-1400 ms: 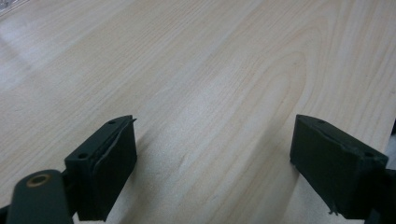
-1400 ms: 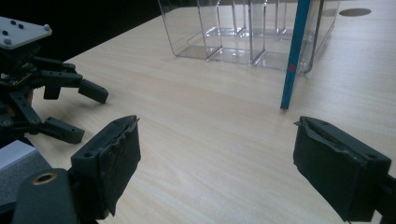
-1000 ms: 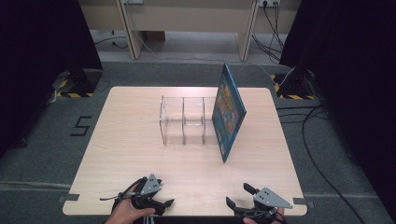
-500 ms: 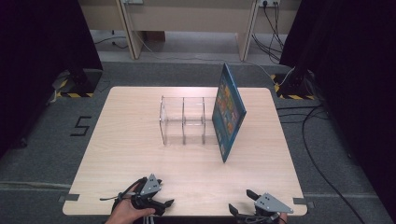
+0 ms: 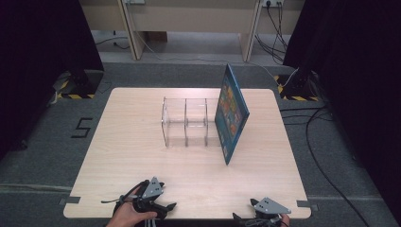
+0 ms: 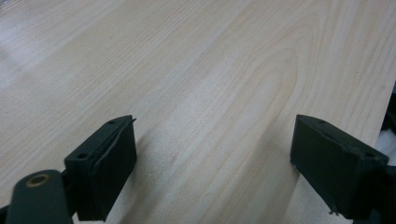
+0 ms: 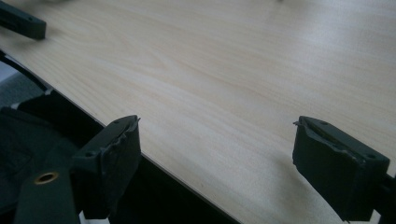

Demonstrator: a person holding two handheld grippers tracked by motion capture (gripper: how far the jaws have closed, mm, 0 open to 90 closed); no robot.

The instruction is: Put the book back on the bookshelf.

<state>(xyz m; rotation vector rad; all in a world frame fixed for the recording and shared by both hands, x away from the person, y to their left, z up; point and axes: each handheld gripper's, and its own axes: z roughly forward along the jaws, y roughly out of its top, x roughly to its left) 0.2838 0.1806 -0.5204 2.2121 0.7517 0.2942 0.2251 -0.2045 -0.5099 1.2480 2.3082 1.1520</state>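
A clear acrylic rack (image 5: 185, 122) with several slots stands at the middle of the wooden table (image 5: 142, 118). A blue picture book (image 5: 231, 112) leans upright against the rack's right end. My left gripper (image 5: 163, 196) rests near the table's front edge at the left, held by a hand; its jaws stand wide apart over bare wood (image 6: 215, 128). My right gripper (image 5: 265, 210) sits at the front edge on the right, partly off the table, open with nothing between its jaws (image 7: 217, 126). Both grippers are far from the rack and the book.
The table's front edge (image 7: 154, 161) runs under the right gripper's jaws, with dark floor below. A black jaw of the other gripper (image 7: 21, 21) shows far off. Grey carpet, cables and dark curtains surround the table.
My right gripper has drawn back toward the table's front edge and sits lower in the high view. The left gripper, rack and book have not moved.
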